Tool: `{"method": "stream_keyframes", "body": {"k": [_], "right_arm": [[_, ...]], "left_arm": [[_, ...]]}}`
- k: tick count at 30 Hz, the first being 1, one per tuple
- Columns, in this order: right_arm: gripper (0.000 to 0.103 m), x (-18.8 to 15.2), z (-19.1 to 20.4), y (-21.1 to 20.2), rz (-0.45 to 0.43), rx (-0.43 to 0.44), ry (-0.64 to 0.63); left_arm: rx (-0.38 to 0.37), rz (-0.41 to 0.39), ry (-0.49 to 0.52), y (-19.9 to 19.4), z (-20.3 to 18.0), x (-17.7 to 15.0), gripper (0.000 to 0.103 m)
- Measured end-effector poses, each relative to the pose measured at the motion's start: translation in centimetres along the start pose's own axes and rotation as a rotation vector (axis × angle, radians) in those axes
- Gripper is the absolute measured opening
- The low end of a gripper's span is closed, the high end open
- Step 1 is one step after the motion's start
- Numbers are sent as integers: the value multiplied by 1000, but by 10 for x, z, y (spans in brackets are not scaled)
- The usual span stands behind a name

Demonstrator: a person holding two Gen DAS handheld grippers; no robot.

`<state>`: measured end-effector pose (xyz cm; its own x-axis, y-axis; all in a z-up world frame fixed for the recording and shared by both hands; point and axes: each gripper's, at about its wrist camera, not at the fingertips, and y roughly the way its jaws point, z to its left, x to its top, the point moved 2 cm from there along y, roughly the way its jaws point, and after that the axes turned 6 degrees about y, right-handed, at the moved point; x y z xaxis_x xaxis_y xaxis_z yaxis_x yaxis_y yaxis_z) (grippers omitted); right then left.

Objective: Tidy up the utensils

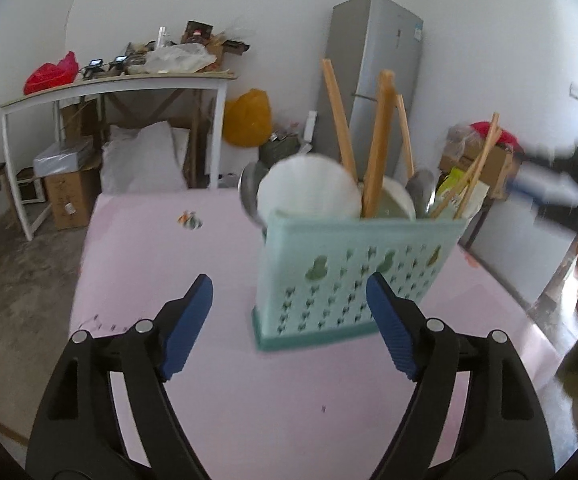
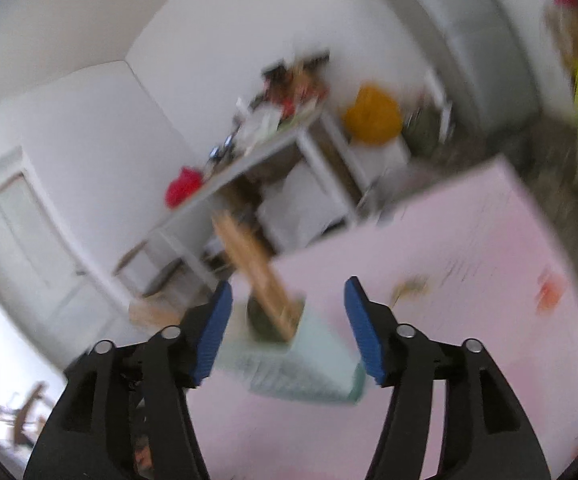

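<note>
A mint-green perforated utensil holder [image 1: 349, 276] stands on the pink table [image 1: 209, 380]. It holds wooden chopsticks [image 1: 377, 148], a white ladle [image 1: 309, 190] and metal spoons [image 1: 421, 188]. My left gripper [image 1: 289, 292] is open in front of the holder, with its right pad [image 1: 389, 328] over the holder's lower right corner and nothing pressed. In the blurred right wrist view the same holder [image 2: 301, 360] sits beyond my right gripper [image 2: 287, 300], which is open. Wooden utensils [image 2: 257, 268] stick up out of the holder between the two pads, which do not touch them.
A white side table [image 1: 113, 84] piled with clutter and a red bag stands at the back left, over boxes and a white sack. A grey fridge [image 1: 377, 80] and a yellow bag [image 1: 249, 116] stand behind. A person's dark sleeve [image 1: 569, 208] blurs at the right.
</note>
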<state>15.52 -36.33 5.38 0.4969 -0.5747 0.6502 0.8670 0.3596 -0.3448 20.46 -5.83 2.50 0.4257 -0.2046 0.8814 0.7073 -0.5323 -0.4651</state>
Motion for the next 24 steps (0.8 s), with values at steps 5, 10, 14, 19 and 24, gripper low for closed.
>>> {"method": "stream_keyframes", "body": {"k": [5, 10, 14, 19, 24], "right_arm": [[69, -22, -21, 45, 155, 92, 39], [73, -21, -27, 75, 211, 158, 29], [75, -20, -25, 83, 224, 158, 21], [76, -21, -22, 80, 225, 144, 30], [76, -19, -15, 82, 228, 107, 32]], "left_arm": [[-96, 27, -39, 30, 9, 11, 77], [-160, 50, -83, 55, 9, 16, 77], [-153, 55, -73, 63, 0, 19, 79], [-143, 69, -88, 62, -1, 19, 79], [-132, 87, -99, 52, -4, 14, 79]]}}
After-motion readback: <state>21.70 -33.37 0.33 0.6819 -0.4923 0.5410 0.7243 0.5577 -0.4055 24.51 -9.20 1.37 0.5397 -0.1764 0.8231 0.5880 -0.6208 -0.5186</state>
